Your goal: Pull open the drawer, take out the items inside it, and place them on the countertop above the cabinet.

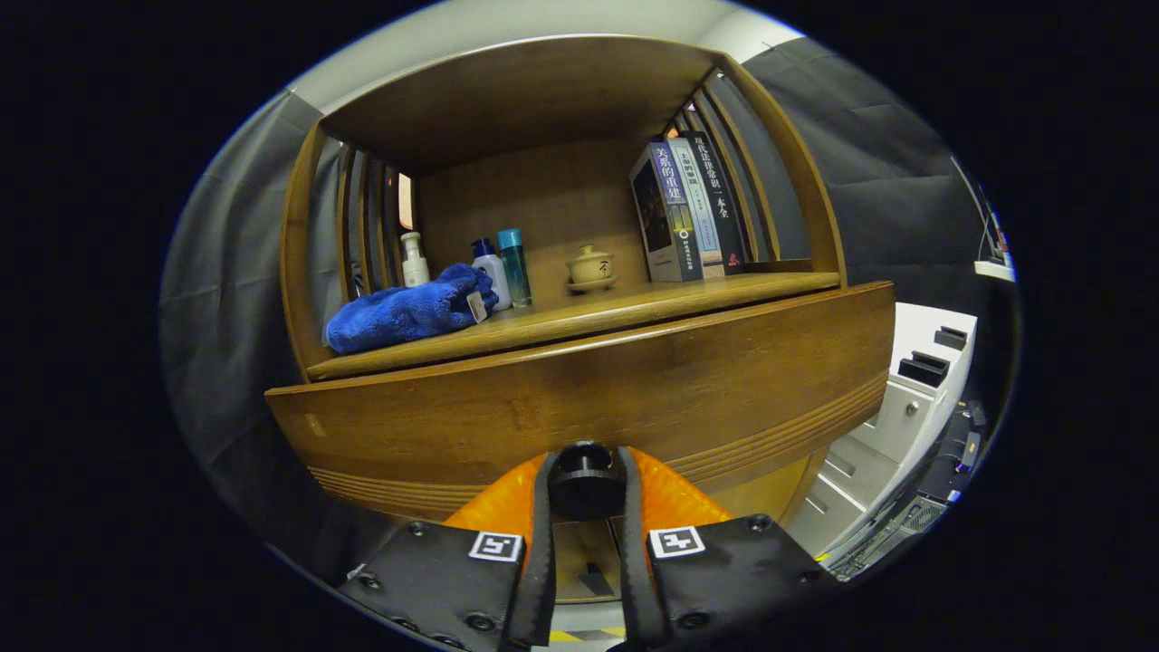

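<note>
Dark cloth (pixel 869 181) hangs as the booth's wall on both sides, with a pale ceiling strip above it. To the right, lower down, stands a white cabinet (pixel 905 407) with drawers and dark handles, and some dark gear lies near its foot.

The wooden cabinet (pixel 543 100) takes up most of the scene. Its upper part is an open shelf with slatted sides and a curved top. The countertop (pixel 634 303) forms the floor of that shelf. On it, from the left, lie a blue towel (pixel 407 312) with a small tag, a small white bottle (pixel 415 261) behind it, a white bottle with a blue cap (pixel 492 270) touching the towel, and a clear teal bottle (pixel 515 265) just beside that. A lidded teacup (pixel 590 267) on a saucer stands near the middle. Three books (pixel 690 208) stand upright at the right, leaning slightly against the slats.

Below the countertop is the drawer (pixel 589 398), its broad curved front facing the camera with grooved lines along its lower edge. What it holds cannot be seen.

The drawer's dark round knob (pixel 584 480) sits between the fingers of the gripper (pixel 584 507), which are nearly closed, each pressing against a side of the knob.
</note>
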Demonstrator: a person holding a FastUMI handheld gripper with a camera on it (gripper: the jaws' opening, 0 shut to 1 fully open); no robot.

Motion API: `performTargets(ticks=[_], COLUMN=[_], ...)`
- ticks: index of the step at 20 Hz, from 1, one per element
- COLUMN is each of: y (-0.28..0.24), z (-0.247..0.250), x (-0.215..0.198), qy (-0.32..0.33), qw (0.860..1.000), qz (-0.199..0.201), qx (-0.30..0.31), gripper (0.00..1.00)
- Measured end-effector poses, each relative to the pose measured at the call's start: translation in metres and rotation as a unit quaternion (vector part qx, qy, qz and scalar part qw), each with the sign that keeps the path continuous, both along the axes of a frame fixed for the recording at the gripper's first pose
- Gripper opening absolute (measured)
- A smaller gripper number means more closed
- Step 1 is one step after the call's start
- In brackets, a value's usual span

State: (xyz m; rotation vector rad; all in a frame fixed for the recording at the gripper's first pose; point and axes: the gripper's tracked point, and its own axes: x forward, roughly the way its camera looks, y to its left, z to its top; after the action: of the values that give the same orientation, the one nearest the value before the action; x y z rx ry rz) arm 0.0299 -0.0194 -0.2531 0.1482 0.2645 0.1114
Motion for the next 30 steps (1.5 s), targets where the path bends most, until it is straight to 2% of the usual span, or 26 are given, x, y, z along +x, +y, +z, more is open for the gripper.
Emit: performTargets(ticks=[10, 30], y=[-0.016, -0.019], z=[-0.004, -0.009], x=[-0.072, -0.142], qy=[0.002, 0.024], qw=[1.0, 1.0], qz=[0.0, 0.008], qx=[0.005, 0.002], gripper=[0.37, 0.37])
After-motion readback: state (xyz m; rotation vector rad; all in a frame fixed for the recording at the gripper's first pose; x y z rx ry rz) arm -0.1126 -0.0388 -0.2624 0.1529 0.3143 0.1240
